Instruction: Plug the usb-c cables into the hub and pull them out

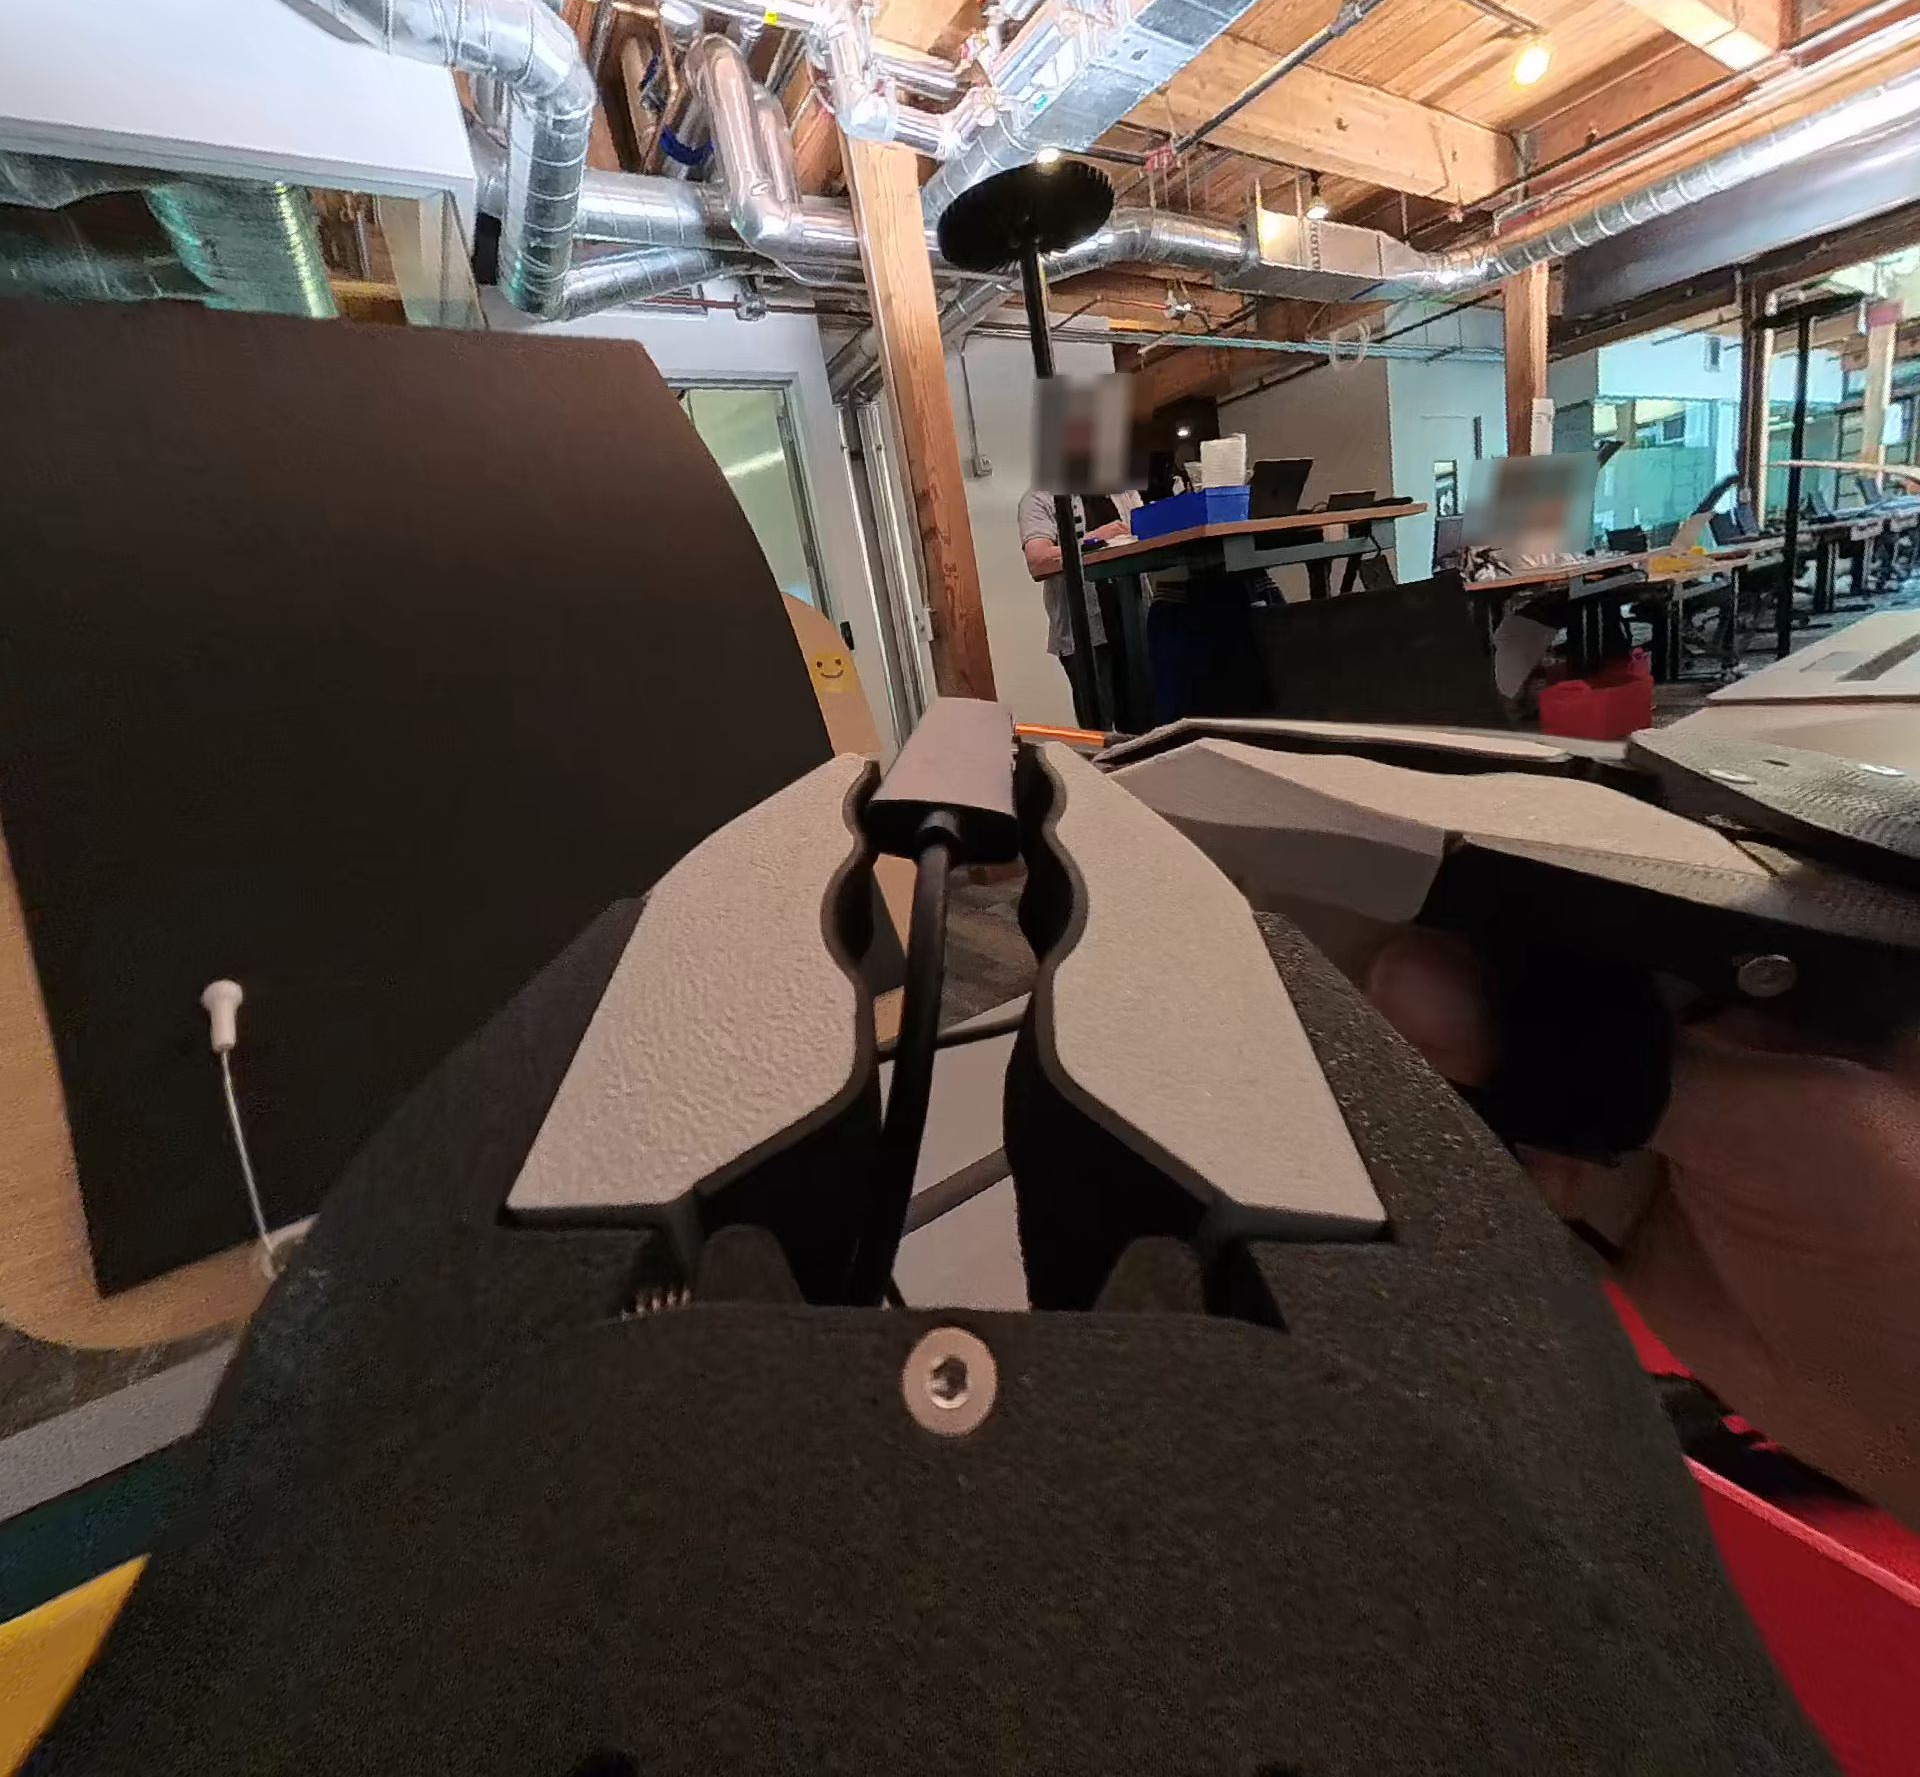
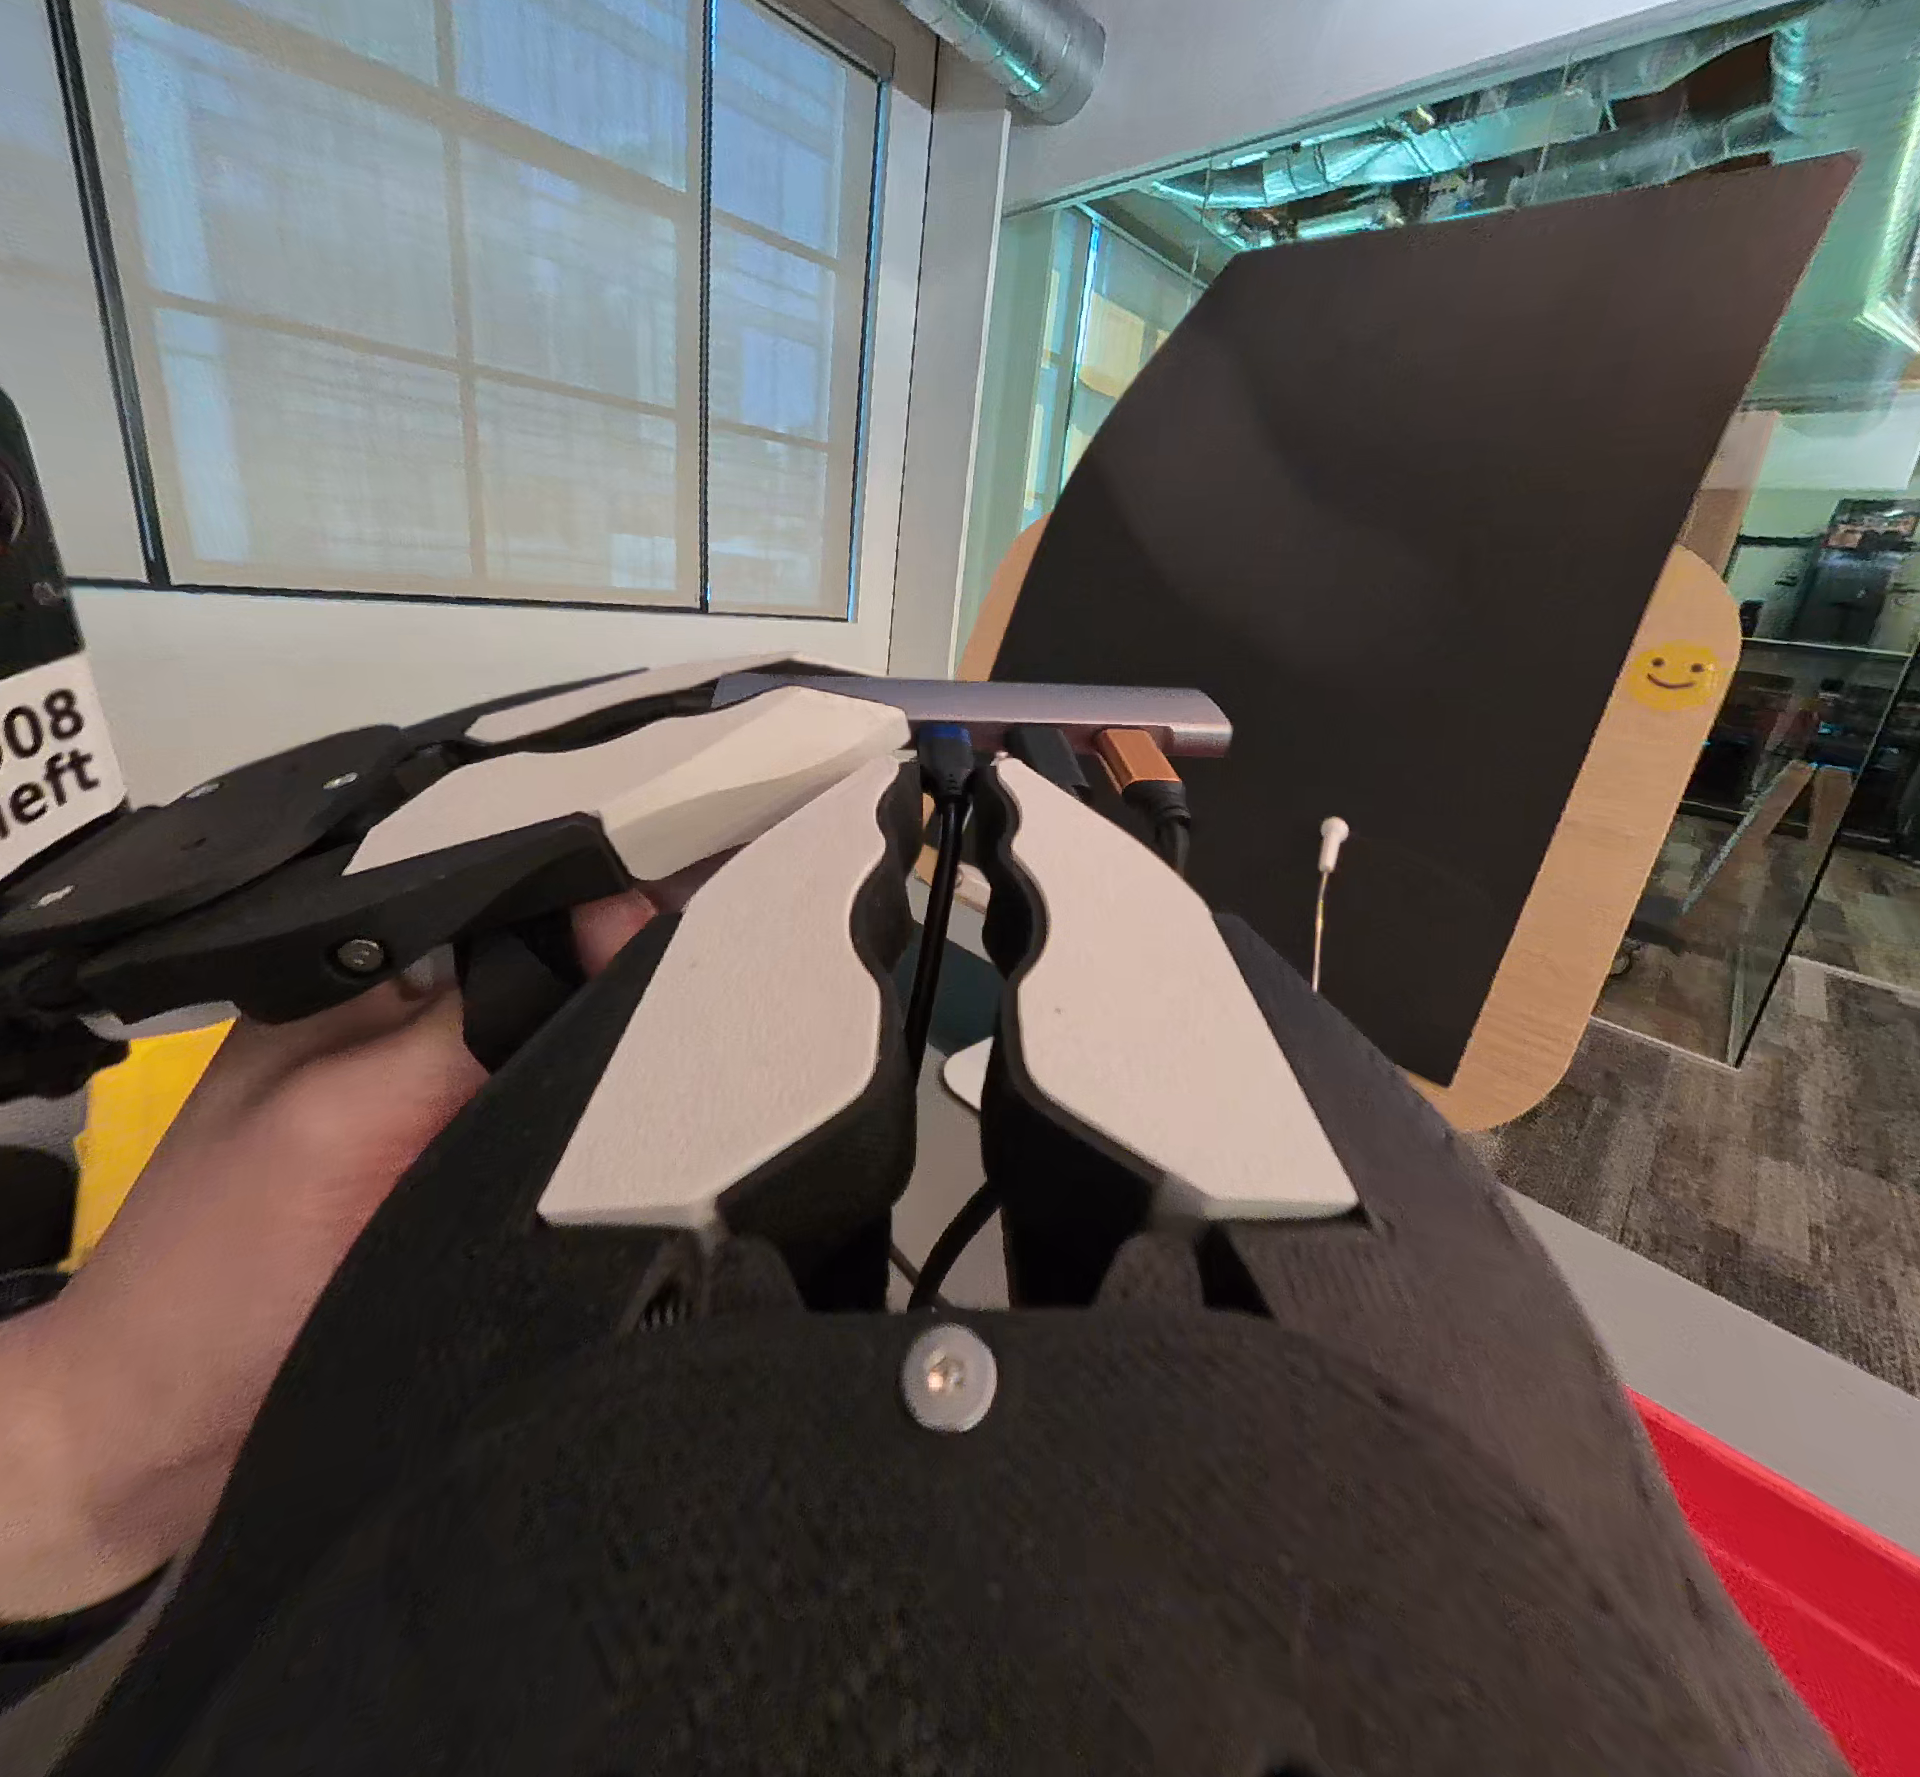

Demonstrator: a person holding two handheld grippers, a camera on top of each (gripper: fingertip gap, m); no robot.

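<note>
Left gripper (image 1: 943, 792) is clamping the grey hub (image 1: 948, 771) by one end, holding it up in the air; hub's own black lead (image 1: 914, 1021) is hanging down between its fingers; right gripper (image 2: 943, 771) is closing around the blue plug (image 2: 945, 753) under the hub (image 2: 1039, 697), contact unclear; black plug (image 2: 1044, 753) and orange plug (image 2: 1138, 766) are sitting in neighbouring ports.

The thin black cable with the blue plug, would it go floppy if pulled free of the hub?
Probably floppy: the thin black cable already hangs in a loose curve below the grey metal hub. Likely light too. Its blue plug looks rigid.
</note>
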